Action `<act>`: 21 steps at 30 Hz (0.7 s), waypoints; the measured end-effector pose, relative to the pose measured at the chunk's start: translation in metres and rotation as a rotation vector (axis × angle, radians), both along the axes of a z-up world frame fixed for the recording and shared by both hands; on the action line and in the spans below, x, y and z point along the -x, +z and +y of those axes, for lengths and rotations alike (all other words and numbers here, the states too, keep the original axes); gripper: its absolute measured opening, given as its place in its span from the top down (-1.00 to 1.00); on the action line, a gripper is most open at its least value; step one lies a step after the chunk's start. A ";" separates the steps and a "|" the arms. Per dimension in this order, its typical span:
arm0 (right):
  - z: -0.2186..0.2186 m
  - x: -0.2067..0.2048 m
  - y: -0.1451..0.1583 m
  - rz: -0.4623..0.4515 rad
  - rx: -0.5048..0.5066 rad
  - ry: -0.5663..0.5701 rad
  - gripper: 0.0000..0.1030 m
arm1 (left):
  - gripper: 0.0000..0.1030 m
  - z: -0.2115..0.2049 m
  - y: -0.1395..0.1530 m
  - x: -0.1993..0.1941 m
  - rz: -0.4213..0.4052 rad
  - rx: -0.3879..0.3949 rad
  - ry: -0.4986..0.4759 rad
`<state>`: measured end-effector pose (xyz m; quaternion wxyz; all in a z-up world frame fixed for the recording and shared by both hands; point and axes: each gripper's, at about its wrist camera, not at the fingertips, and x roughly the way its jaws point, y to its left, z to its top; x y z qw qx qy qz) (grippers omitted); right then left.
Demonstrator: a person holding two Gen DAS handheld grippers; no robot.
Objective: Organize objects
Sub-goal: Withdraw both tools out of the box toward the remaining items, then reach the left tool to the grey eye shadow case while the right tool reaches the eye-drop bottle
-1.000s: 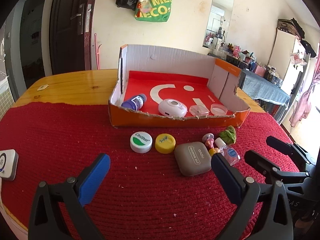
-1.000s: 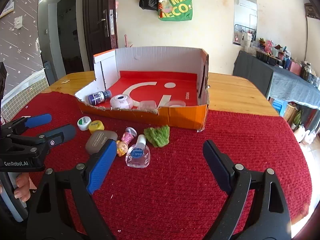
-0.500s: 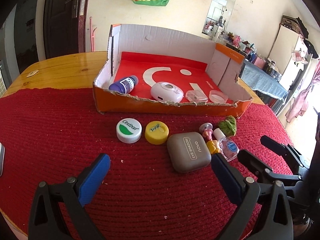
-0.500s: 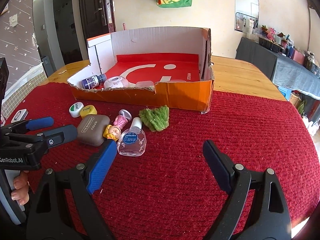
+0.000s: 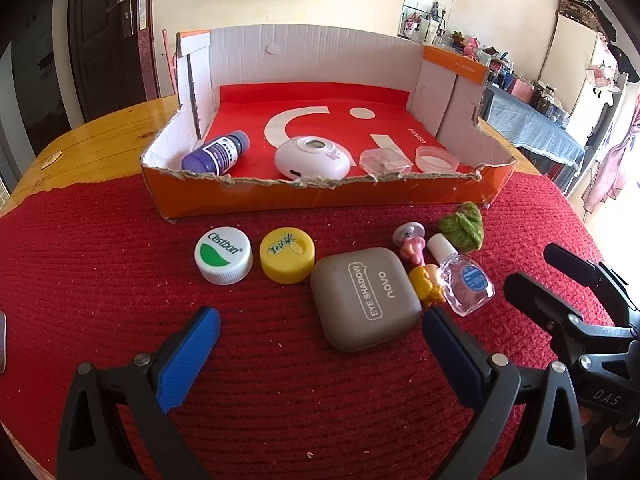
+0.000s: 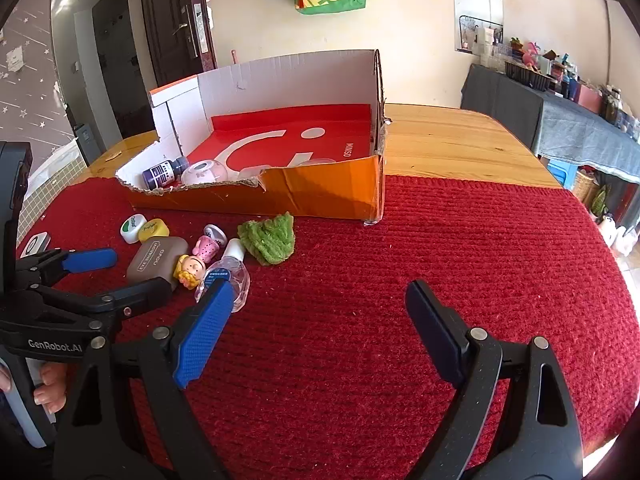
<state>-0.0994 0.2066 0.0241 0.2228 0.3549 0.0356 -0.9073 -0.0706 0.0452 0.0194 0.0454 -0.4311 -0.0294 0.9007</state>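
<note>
An orange cardboard box (image 5: 320, 200) (image 6: 320, 196) holds a purple bottle (image 5: 218, 154), a white-pink device (image 5: 312, 158) and two clear lids. In front of it on the red mat lie a white cap (image 5: 223, 255), a yellow cap (image 5: 287, 255), a grey eye-shadow case (image 5: 366, 298) (image 6: 156, 258), a small doll (image 5: 422, 268) (image 6: 192, 266), a clear dropper bottle (image 5: 464, 280) (image 6: 228, 276) and a green knitted piece (image 5: 462, 226) (image 6: 270, 236). My left gripper (image 5: 320, 332) (image 6: 116, 276) stands open just before the grey case. My right gripper (image 6: 318, 308) is open over bare mat, its left pad beside the dropper bottle.
The red mat (image 6: 460, 260) covers a wooden table (image 6: 448, 140). A white gadget (image 6: 34, 242) lies at the mat's left edge. A person's fingers (image 6: 48, 384) hold the left gripper's handle. Beyond the table stand a door and a cluttered side table.
Both grippers have moved forward and tipped downward, so the box and the loose objects look nearer. The left gripper now sits close to the grey case. Both stay open.
</note>
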 end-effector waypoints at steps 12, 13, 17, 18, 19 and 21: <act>-0.027 0.000 -0.004 -0.035 0.015 0.094 -0.71 | -0.99 -0.024 0.002 -0.008 0.000 -0.008 0.014; -0.029 0.000 -0.005 -0.038 0.013 0.102 -0.71 | -0.99 -0.025 0.002 -0.008 -0.001 -0.012 0.014; -0.035 0.002 -0.006 -0.044 -0.022 0.104 -0.71 | -0.99 -0.028 0.003 -0.007 0.002 -0.032 0.008; -0.036 0.002 -0.007 -0.045 -0.034 0.100 -0.71 | -0.99 -0.028 0.004 -0.007 0.004 -0.033 0.003; -0.035 0.003 -0.007 -0.050 -0.034 0.103 -0.71 | -0.99 -0.028 0.004 -0.007 0.006 -0.034 -0.001; -0.035 0.004 -0.008 -0.063 -0.030 0.117 -0.71 | -0.99 -0.027 0.004 -0.007 0.008 -0.038 -0.015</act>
